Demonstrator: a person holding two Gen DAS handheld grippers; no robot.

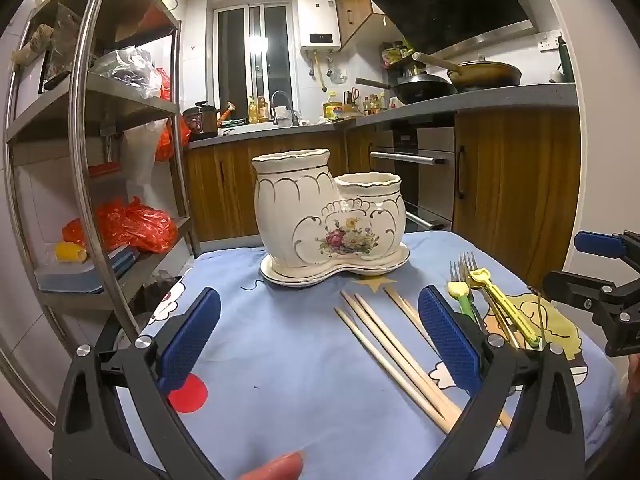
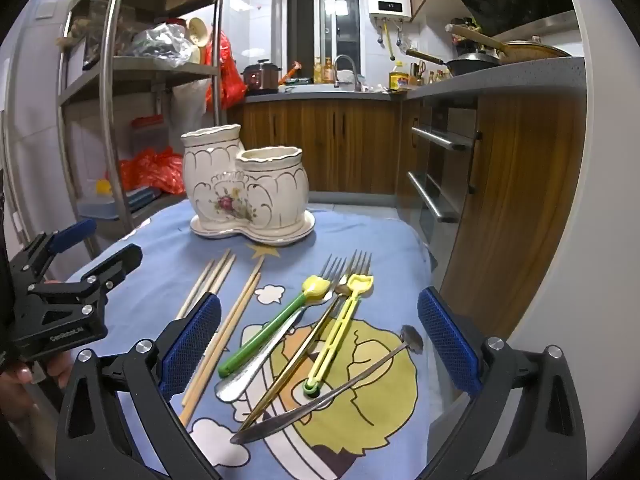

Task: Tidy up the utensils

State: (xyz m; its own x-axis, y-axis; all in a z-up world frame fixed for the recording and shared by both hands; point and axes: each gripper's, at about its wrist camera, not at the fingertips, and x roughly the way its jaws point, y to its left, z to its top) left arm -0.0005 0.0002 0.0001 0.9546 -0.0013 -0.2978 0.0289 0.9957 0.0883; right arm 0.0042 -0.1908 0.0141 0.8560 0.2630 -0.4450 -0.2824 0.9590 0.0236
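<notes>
A cream ceramic two-cup utensil holder (image 1: 328, 216) with a flower print stands on its saucer at the far side of the table; it also shows in the right wrist view (image 2: 244, 188). Several wooden chopsticks (image 1: 392, 352) lie in front of it, also seen in the right wrist view (image 2: 228, 312). To their right lie forks (image 2: 344, 272), a green-handled utensil (image 2: 272, 328), a yellow-handled utensil (image 2: 340, 328) and a small metal spoon (image 2: 360, 368). My left gripper (image 1: 320, 340) is open and empty above the cloth, left of the chopsticks. My right gripper (image 2: 320, 340) is open and empty above the cutlery.
The table has a blue cartoon cloth (image 1: 280, 380). A metal shelf rack (image 1: 100, 120) with orange bags stands to the left. Wooden kitchen cabinets (image 2: 520, 200) and an oven stand to the right and behind. The other gripper shows at each view's edge (image 1: 600, 296).
</notes>
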